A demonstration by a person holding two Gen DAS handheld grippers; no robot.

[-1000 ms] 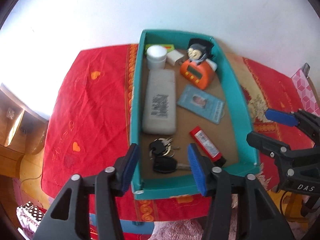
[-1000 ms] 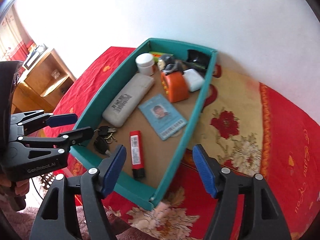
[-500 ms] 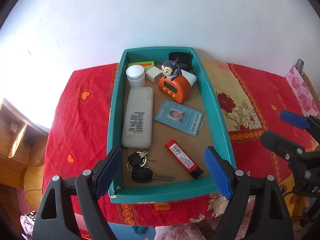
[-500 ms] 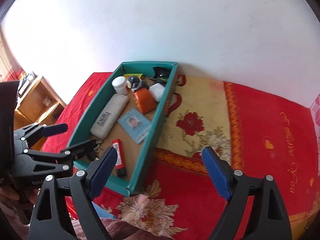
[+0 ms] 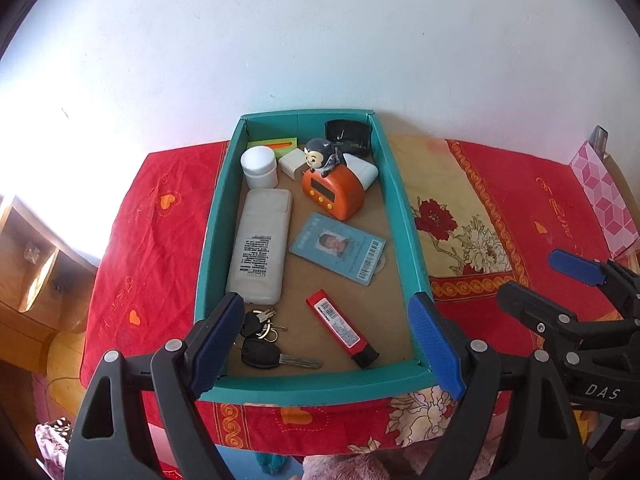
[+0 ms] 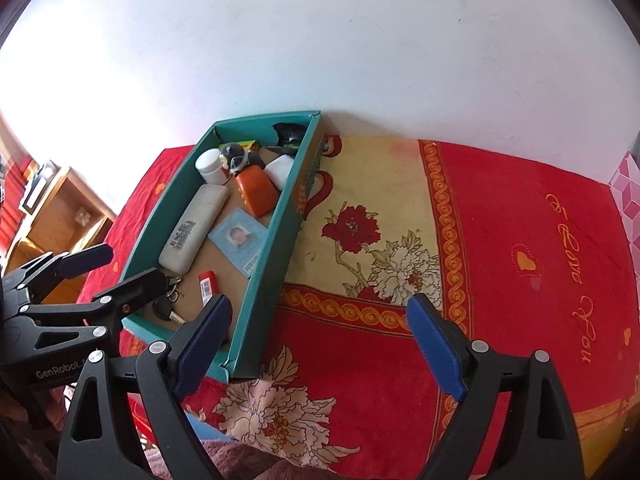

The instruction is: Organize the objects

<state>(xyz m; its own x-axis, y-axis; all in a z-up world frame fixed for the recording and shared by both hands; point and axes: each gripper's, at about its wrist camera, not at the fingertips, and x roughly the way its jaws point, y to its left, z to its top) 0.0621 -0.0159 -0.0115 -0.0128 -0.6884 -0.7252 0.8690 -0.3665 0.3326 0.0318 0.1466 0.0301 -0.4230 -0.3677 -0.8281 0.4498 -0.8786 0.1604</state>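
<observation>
The left tool [image 5: 326, 344] is held with its jaws wide apart, nothing between the pads; the jaws have just been opening. It is positioned above the near end of the teal box [image 5: 404, 216]. The right tool [image 6: 320, 350] is likewise spread, empty, and has just been opening; it is held over the red cloth [image 6: 500, 240] beside the box. The box is set on the cloth-covered counter against the white wall [image 5: 320, 40]. Inside are contained keys [image 5: 262, 342], a red lighter [image 5: 340, 328], a white case [image 5: 262, 252], an ID card [image 5: 338, 246], an orange clock [image 5: 332, 192] and a white jar [image 5: 259, 166].
</observation>
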